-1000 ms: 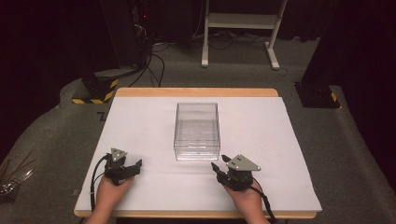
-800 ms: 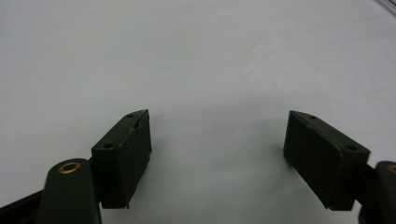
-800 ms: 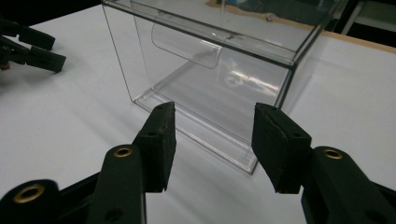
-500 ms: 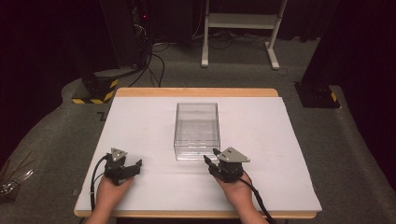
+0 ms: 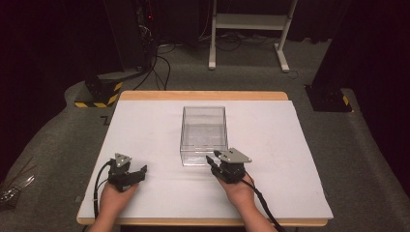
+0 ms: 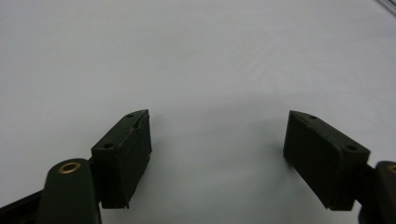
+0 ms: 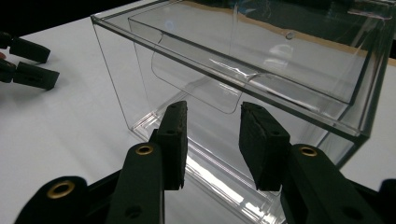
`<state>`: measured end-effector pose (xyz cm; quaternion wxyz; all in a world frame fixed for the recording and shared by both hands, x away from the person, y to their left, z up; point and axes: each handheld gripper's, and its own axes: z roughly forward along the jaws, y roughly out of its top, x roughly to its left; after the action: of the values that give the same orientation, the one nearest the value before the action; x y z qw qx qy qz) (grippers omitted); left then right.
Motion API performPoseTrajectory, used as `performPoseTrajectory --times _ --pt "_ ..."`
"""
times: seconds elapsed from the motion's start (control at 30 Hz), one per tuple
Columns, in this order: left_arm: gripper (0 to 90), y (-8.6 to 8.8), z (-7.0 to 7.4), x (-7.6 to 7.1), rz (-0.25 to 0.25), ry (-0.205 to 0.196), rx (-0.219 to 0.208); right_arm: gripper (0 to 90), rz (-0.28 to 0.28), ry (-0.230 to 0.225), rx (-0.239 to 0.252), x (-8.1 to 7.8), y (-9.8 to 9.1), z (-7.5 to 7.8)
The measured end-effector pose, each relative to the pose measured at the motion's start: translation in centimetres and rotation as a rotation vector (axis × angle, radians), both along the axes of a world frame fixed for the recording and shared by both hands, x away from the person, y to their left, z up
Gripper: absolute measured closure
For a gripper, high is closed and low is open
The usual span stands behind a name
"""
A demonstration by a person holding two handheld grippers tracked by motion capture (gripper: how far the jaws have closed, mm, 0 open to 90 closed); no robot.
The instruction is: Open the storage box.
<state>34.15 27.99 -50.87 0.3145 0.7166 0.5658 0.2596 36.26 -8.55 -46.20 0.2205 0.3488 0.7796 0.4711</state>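
Observation:
A clear plastic box (image 5: 203,133) with an inner drawer stands in the middle of the white table top (image 5: 290,145). My right gripper (image 5: 213,157) sits just at the box's near right corner and points at it. In the right gripper view the jaws (image 7: 212,112) stand partly apart in front of the box's near wall (image 7: 140,79), level with the drawer's curved cut-out (image 7: 205,95). They have just been closing, and nothing is pressed between them. My left gripper (image 5: 141,171) rests at the near left, its jaws (image 6: 217,135) wide apart over bare table.
The table's wooden rim (image 5: 203,95) runs along the far side. Beyond it on the carpet stand a white metal frame (image 5: 249,21), dark posts with yellow-black bases (image 5: 99,92) and loose cables (image 5: 162,63). In the right gripper view the left gripper (image 7: 28,63) lies far left.
My right gripper has moved left and forward to the box's near corner, and its jaws have narrowed. The left gripper and the box have stayed put.

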Motion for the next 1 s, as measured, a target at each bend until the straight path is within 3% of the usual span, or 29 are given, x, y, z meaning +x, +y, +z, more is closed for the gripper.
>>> performPoseTrajectory --times 1.0 --pt "23.6 0.0 0.0 0.0 0.001 -0.002 0.001 69.6 0.077 -0.016 0.054 1.2 0.0 -0.5"
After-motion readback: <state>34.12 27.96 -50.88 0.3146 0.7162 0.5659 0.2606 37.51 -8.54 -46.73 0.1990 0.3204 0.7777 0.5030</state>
